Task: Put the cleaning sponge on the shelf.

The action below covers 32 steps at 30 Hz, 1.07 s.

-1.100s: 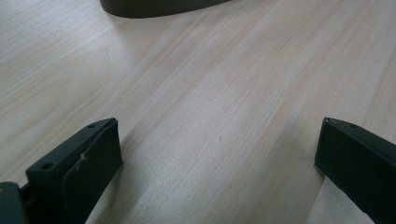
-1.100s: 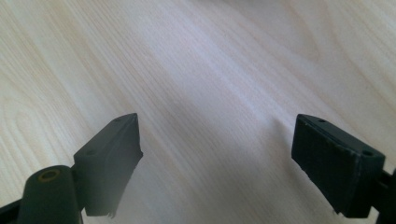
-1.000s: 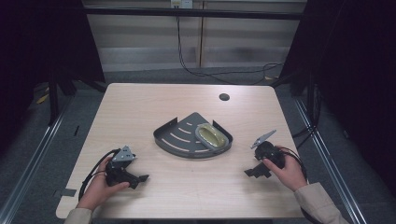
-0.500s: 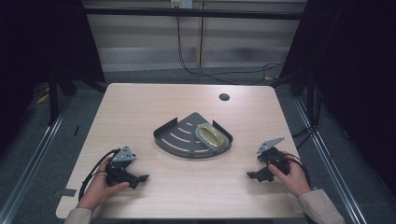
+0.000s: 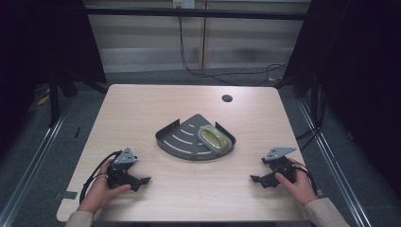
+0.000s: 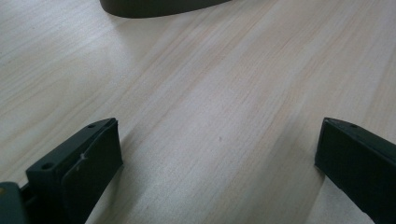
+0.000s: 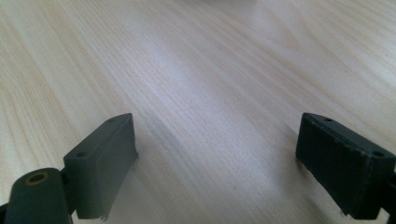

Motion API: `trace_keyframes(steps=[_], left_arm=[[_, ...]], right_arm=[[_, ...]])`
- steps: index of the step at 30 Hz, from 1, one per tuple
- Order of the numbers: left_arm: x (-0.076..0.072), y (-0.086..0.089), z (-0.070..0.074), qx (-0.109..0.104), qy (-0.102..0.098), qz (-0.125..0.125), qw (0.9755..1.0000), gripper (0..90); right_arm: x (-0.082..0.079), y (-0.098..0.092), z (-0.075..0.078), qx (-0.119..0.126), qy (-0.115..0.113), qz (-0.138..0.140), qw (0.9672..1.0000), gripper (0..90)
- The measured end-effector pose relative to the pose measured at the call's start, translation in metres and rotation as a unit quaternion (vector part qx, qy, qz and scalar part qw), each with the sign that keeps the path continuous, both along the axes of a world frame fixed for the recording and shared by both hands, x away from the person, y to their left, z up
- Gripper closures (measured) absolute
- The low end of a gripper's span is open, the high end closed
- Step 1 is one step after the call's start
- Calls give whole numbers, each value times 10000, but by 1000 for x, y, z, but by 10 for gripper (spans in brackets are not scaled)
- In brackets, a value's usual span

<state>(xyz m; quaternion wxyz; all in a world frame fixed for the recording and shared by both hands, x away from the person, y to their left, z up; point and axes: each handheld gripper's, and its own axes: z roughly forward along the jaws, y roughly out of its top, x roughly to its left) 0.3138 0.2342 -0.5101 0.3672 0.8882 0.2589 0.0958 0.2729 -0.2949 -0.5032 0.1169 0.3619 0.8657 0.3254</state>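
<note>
Dark tray [image 5: 182, 139] at mid-desk [image 5: 151, 104], a yellowish dish [image 5: 213, 137] lying in its right part. Left gripper [image 5: 142, 180] low at the near left, jaws wide apart, nothing between. Right gripper [image 5: 257, 179] at the near right, jaws just opened further, bare wood between. Both well apart from the tray.
</note>
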Motion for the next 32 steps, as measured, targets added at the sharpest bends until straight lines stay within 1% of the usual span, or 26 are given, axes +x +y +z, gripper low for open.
trace_keyframes(steps=[2,4,6,11,13,27,32], left_arm=[[0,0,0,2,-1,2,10000,1],[0,0,0,2,0,1,10000,0],[0,0,0,-1,2,2,10000,1],[0,0,0,0,-1,3,10000,1],[0,0,0,2,-2,2,10000,0],[0,0,0,11,-1,-6,10000,1],[0,0,0,14,-3,-8,10000,1]], right_arm=[[-2,-2,-2,56,-133,-36,9999,115],[-3,-3,-4,134,-174,-17,9998,114],[-5,-3,-5,180,-239,-62,9995,113],[-6,-5,-7,252,-309,-54,9992,111],[-7,-6,-8,299,-370,-69,9988,110],[-7,-6,-8,329,-359,-41,9988,105],[-6,-5,-8,309,-371,-77,9988,105]])
